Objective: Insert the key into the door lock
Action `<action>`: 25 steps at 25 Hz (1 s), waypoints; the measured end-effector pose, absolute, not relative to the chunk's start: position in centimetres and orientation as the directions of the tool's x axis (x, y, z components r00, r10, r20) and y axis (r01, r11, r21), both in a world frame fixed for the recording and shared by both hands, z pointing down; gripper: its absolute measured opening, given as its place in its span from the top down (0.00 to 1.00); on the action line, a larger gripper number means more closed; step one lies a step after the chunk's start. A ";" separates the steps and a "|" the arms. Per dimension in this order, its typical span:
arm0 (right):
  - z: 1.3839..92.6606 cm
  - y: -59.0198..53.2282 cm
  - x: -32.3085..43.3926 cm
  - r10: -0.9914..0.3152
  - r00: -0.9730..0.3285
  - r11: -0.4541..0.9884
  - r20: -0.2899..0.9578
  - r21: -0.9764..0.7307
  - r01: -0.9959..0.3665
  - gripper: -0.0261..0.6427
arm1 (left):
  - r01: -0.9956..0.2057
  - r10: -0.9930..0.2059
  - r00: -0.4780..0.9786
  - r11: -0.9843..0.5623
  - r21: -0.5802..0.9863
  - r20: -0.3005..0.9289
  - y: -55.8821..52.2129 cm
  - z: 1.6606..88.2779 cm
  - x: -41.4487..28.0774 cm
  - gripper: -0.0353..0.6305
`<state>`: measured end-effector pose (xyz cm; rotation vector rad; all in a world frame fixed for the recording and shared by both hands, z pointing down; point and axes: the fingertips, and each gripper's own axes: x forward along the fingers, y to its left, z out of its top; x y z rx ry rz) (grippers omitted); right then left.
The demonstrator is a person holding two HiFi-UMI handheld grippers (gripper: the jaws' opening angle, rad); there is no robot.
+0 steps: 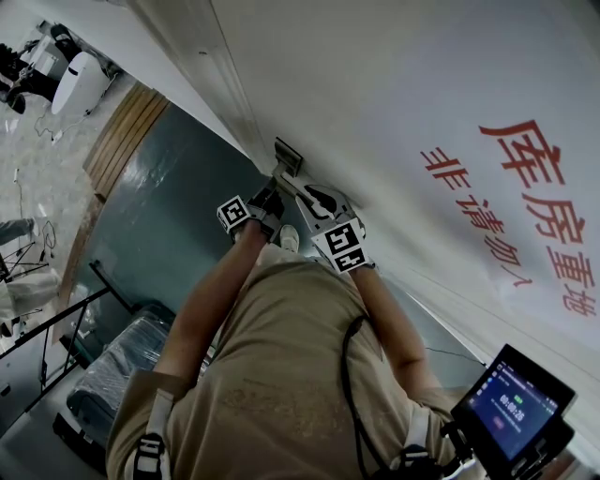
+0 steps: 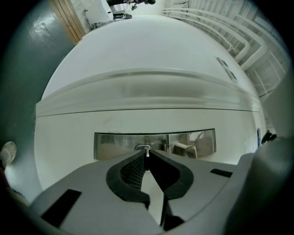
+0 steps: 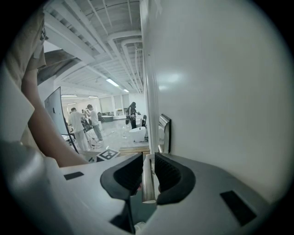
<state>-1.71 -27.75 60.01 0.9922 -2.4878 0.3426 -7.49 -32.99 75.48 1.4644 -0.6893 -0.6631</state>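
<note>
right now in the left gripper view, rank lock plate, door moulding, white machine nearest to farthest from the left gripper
1. Lock plate, just ahead of the left gripper.
2. Door moulding, higher up the door.
3. White machine, far off, top left.

Key (image 2: 147, 152): only a thin metal tip is seen; the rest is hidden between the jaws of the left gripper (image 2: 147, 158).
Keyhole: covered by those jaw tips.
Door handle (image 3: 147, 182): its lower end is hidden between the jaws of the right gripper (image 3: 147, 169).
Screen (image 1: 514, 405): its text is too small to be read.
</note>
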 end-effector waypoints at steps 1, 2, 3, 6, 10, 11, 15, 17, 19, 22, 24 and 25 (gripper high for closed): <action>60.0 -27.7 -1.7 -0.590 -0.647 0.712 0.482 -0.066 -0.699 0.83 | -0.019 -0.761 0.648 0.006 1.000 0.017 -33.0 75.5 -7.5 0.90; 60.0 -27.7 -1.7 -0.590 -0.648 0.713 0.482 -0.066 -0.698 0.83 | -0.023 -0.761 0.649 0.008 1.000 0.021 -33.0 75.6 -7.5 0.90; 60.0 -27.7 -1.7 -0.589 -0.649 0.713 0.482 -0.066 -0.698 0.83 | -0.026 -0.760 0.649 0.009 1.000 0.024 -33.0 75.6 -7.6 0.90; 60.0 -27.8 -1.8 -0.589 -0.650 0.714 0.480 -0.068 -0.697 0.83 | -0.029 -0.761 0.648 0.004 1.000 0.022 -33.0 75.6 -7.6 0.90; 60.1 -27.8 -1.7 -0.587 -0.651 0.715 0.481 -0.069 -0.696 0.83 | -0.036 -0.760 0.650 0.014 0.999 0.034 -32.9 76.0 -7.5 0.90; 60.1 -27.8 -1.7 -0.587 -0.651 0.715 0.481 -0.069 -0.695 0.83 | -0.037 -0.758 0.651 0.011 0.999 0.033 -33.0 75.8 -7.5 0.90; 60.1 -27.9 -1.7 -0.586 -0.651 0.716 0.483 -0.069 -0.695 0.83 | -0.036 -0.758 0.652 0.000 0.999 0.024 -33.1 75.6 -7.5 0.90; 60.2 -27.9 -1.8 -0.584 -0.651 0.716 0.484 -0.069 -0.694 0.83 | -0.028 -0.759 0.650 -0.001 1.000 0.018 -33.1 75.6 -7.4 0.90; 60.3 -27.9 -1.7 -0.584 -0.651 0.716 0.485 -0.070 -0.695 0.83 | -0.024 -0.760 0.650 -0.001 1.000 0.015 -33.1 75.6 -7.4 0.90; 60.3 -28.0 -1.7 -0.585 -0.649 0.714 0.486 -0.070 -0.696 0.83 | -0.021 -0.760 0.650 0.008 1.000 0.020 -33.1 75.6 -7.3 0.90; 60.3 -28.1 -1.7 -0.586 -0.649 0.714 0.486 -0.069 -0.696 0.83 | -0.023 -0.756 0.654 0.008 1.000 0.021 -33.2 75.6 -7.4 0.89; 60.2 -28.1 -1.7 -0.586 -0.649 0.714 0.485 -0.069 -0.697 0.83 | -0.026 -0.753 0.657 0.005 1.000 0.021 -33.2 75.6 -7.4 0.90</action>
